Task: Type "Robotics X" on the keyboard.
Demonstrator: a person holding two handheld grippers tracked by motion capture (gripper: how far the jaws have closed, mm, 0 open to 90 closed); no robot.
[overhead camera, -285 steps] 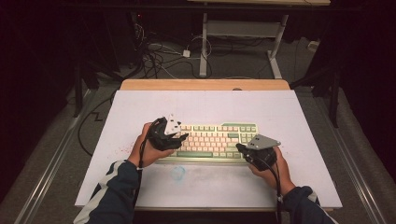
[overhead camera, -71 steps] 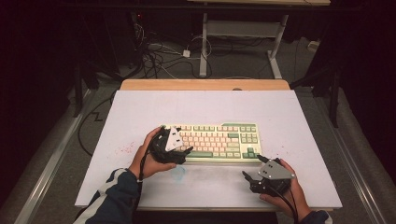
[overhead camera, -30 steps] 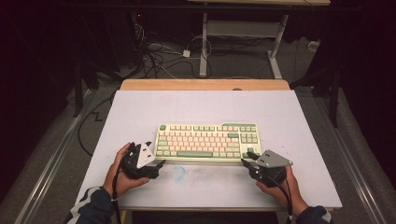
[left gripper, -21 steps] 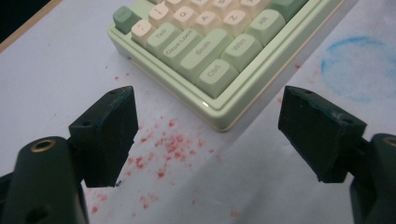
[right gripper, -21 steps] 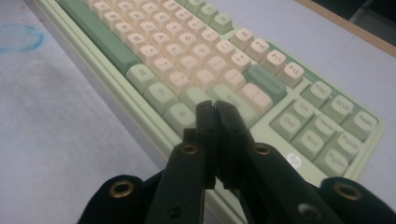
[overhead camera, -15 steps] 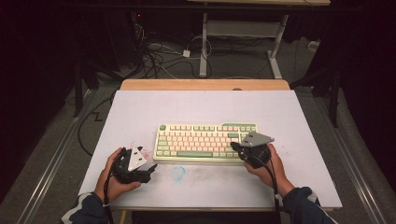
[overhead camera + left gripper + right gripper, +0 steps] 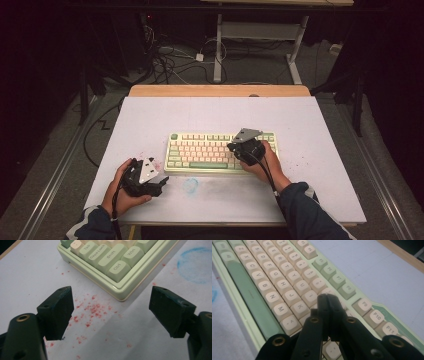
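A pale green keyboard [image 7: 210, 150] with cream keys lies in the middle of the white table [image 7: 320, 130]. My right gripper [image 7: 233, 148] is over its right half, shut with nothing between the jaws. In the right gripper view the joined tips [image 7: 326, 296] sit just above the cream letter keys [image 7: 274, 282]; I cannot tell whether they touch. My left gripper [image 7: 160, 183] rests near the table's front left, open. In the left gripper view its jaws [image 7: 110, 312] stand wide apart, facing the keyboard's Ctrl corner [image 7: 117, 267] without touching it.
Red specks [image 7: 92, 312] dot the table between the left jaws, and a blue ring mark [image 7: 190, 185] lies in front of the keyboard. A wooden strip [image 7: 220, 91] edges the far side. Cables [image 7: 170, 55] and a desk frame [image 7: 218, 45] stand on the floor beyond.
My right gripper has moved left from the keyboard's right end to above its keys. The left gripper has stayed near the front left; earlier it was at the keyboard's left end.
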